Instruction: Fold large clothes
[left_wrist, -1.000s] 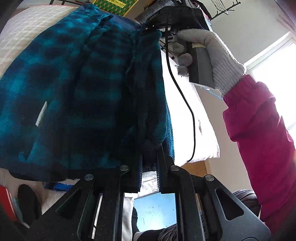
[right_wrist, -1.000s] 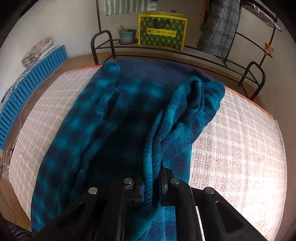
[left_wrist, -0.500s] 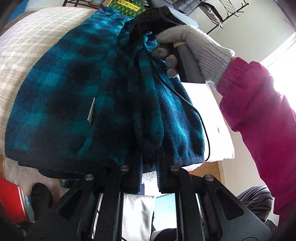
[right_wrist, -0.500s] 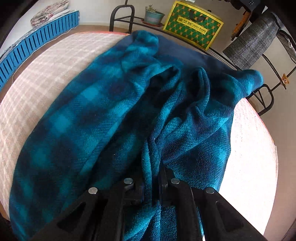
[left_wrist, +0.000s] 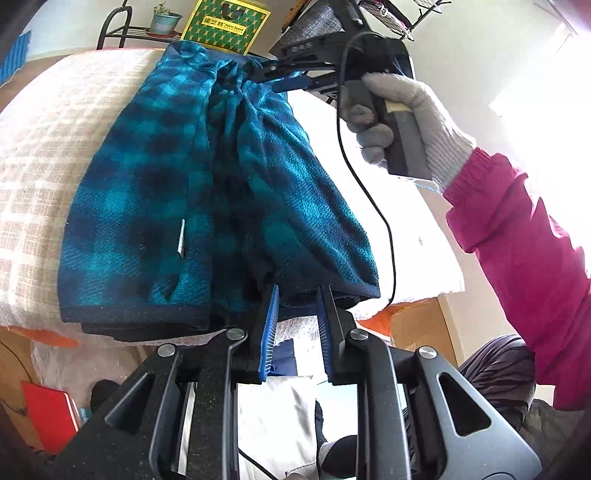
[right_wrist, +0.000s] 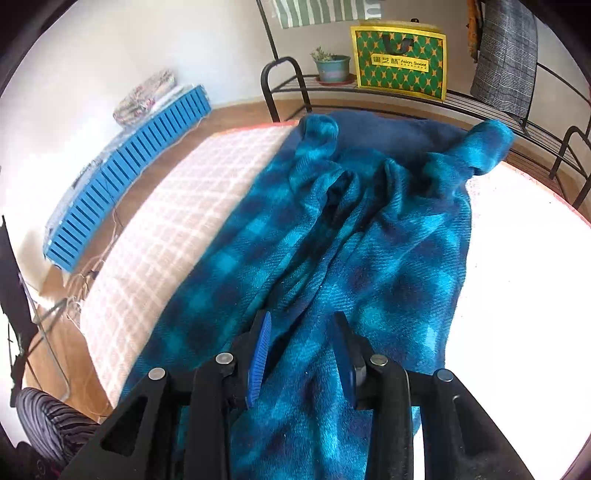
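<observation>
Both hand-held grippers, left (left_wrist: 295, 317) and right (right_wrist: 301, 354), have just opened, releasing the teal plaid fleece (right_wrist: 354, 258) — soft, limp, bulky — on the checked bed (right_wrist: 177, 236); I'd regrip its 6 o'clock hem.

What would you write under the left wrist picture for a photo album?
Left gripper open at the hem of a teal plaid fleece garment on a checked blanket; gloved hand holds the right gripper beyond.

Both wrist cameras look steeply down, close over the plaid fleece garment (left_wrist: 207, 192) (right_wrist: 332, 258), from opposite ends.
</observation>
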